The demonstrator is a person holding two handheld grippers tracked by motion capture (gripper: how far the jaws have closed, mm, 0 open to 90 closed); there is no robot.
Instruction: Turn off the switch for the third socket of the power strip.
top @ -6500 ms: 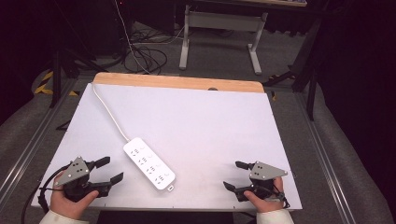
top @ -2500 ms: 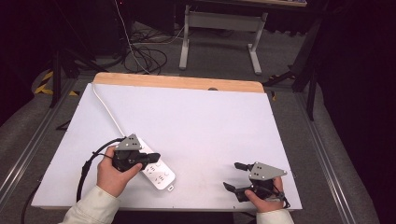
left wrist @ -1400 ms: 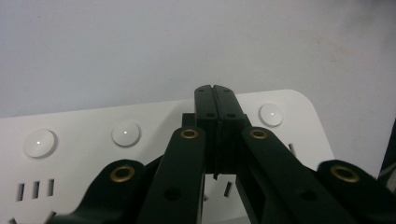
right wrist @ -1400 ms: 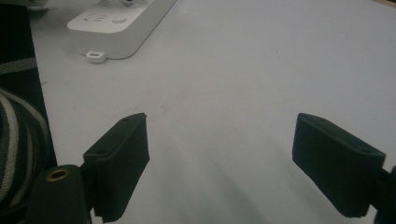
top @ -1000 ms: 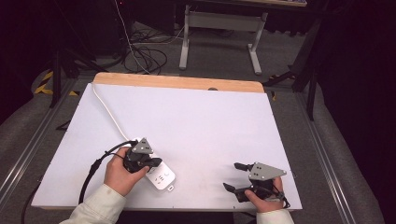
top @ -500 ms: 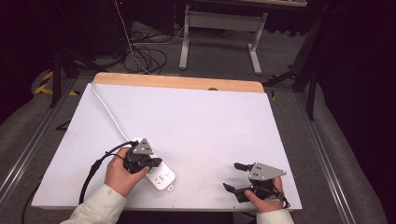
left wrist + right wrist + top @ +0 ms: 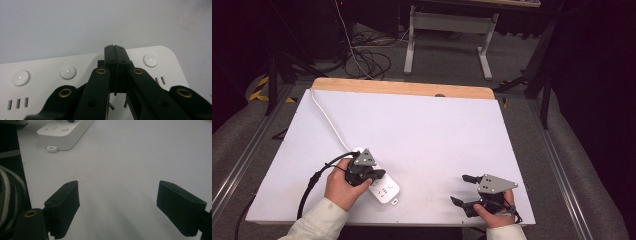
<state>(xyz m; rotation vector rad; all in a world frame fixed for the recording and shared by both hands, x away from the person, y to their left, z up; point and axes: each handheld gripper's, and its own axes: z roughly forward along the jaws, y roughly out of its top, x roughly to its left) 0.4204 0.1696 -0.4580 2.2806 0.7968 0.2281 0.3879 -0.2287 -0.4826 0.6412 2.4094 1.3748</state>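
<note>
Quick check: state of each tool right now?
Left tool: shut, empty, tips over the power strip.
Right tool: open, empty.

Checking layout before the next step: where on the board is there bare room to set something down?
The board is bare across its middle and right, from the wooden far edge to the right gripper at the near right. It is crowded near left: the power strip, its cord and the left gripper, shut above the strip.

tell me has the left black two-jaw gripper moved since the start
Yes: the left black two-jaw gripper went from the table's near left corner rightward onto the white power strip.
</note>
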